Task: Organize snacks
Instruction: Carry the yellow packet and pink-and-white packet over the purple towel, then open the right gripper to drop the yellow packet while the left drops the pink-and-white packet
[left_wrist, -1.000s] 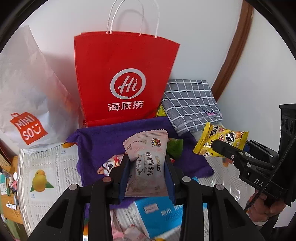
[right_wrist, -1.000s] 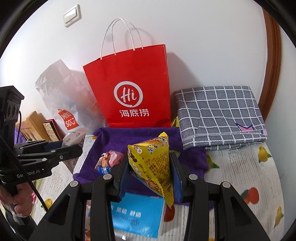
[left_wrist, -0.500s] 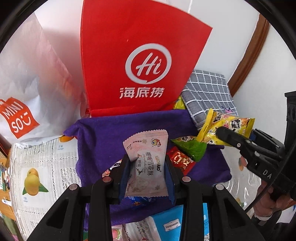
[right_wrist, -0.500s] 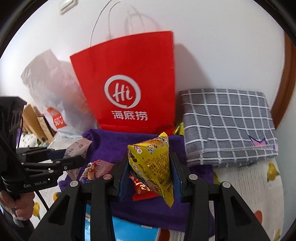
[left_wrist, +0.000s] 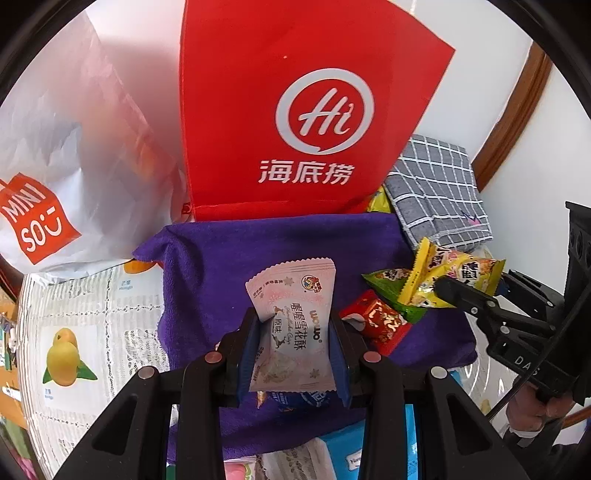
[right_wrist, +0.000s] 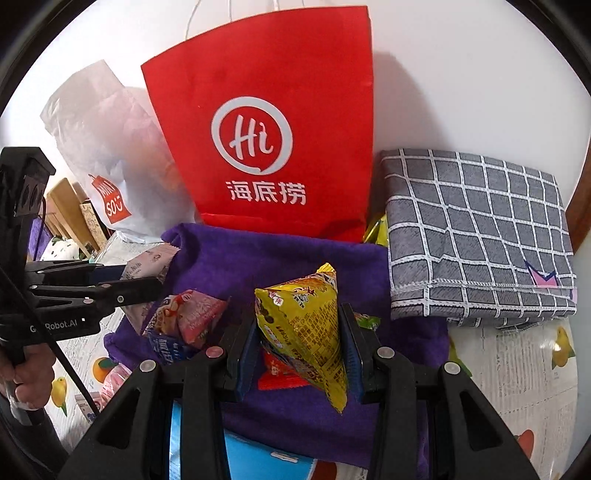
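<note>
Holding a pale pink snack packet (left_wrist: 295, 325) pinched between its pads, the left tool (left_wrist: 293, 360) hung over the purple towel (left_wrist: 221, 266), near that cloth's left half. Beside it lay a small pile of loose snacks: a red packet (left_wrist: 376, 323) and a green one (left_wrist: 395, 291). Further right, the right tool (right_wrist: 301, 360) was clamped on a yellow triangular packet (right_wrist: 306, 325) above the same towel, with the checked cloth (right_wrist: 480, 236) off to its right. To do the set-down well, each packet likely needed lowering until it touched the towel before release, landing next to the pile rather than on it, and clear of the red bag (right_wrist: 273, 129) behind.
</note>
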